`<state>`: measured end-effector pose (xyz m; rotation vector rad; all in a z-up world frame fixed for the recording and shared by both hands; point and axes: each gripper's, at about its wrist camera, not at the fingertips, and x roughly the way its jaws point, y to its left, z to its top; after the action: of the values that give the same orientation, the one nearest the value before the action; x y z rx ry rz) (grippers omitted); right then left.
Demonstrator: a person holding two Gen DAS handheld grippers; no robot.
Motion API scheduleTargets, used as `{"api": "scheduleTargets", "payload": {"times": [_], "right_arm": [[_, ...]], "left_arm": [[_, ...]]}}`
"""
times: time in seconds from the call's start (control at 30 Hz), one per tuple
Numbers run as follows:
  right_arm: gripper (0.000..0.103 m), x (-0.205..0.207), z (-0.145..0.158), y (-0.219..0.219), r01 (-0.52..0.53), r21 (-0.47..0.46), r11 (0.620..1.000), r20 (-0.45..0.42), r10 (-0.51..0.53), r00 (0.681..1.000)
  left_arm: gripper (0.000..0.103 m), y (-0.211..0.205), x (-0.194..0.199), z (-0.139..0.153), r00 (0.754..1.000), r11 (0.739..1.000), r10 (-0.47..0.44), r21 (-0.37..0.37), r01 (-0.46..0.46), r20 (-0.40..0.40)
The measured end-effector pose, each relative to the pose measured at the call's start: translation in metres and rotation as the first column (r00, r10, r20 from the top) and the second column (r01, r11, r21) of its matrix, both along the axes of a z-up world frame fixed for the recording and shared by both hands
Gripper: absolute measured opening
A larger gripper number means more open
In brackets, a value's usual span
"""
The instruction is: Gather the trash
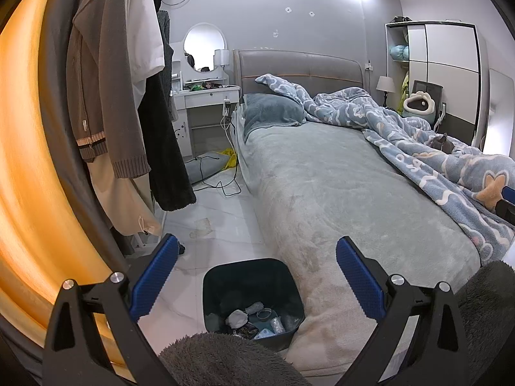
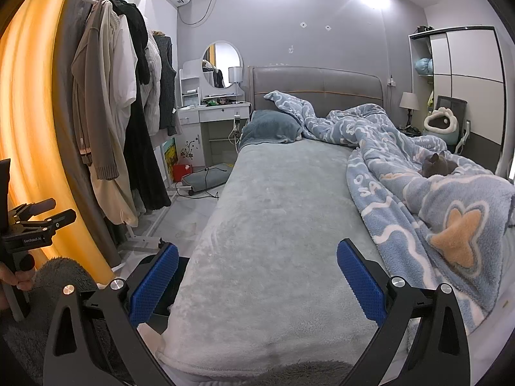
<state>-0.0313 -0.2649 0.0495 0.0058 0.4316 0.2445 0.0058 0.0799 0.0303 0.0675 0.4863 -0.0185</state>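
Observation:
A dark trash bin (image 1: 212,281) stands on the white floor at the foot of the bed, below my left gripper. It holds crumpled white paper (image 1: 237,317), a clear wrapper and other scraps. My left gripper (image 1: 256,278) is open and empty, its blue pads wide apart above the bin. My right gripper (image 2: 257,284) is open and empty over the foot of the bed (image 2: 267,225). The bin's dark edge (image 2: 180,268) shows behind the right gripper's left pad. The left gripper's body (image 2: 29,234) shows at the far left of the right wrist view.
A grey bed (image 1: 338,186) with a rumpled blue blanket (image 2: 434,199) fills the right. A grey cat (image 2: 436,164) lies on the blanket. A clothes rack (image 1: 128,96) with hanging garments stands on the left beside an orange curtain. Cables (image 1: 222,183) and a stain (image 1: 201,226) lie on the floor. A white vanity (image 1: 206,96) stands at the back.

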Motion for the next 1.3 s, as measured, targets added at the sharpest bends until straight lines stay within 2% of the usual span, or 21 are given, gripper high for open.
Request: {"api": "scheduleTargets", "payload": {"times": [1.3], "right_arm": [[0.1, -0.0002, 0.0011, -0.001, -0.001, -0.002, 1.0, 0.001, 0.001, 1.0]], "left_arm": [[0.1, -0.0023, -0.0001, -0.0008, 1.0, 1.0, 0.002, -0.004, -0.002, 0.0]]}}
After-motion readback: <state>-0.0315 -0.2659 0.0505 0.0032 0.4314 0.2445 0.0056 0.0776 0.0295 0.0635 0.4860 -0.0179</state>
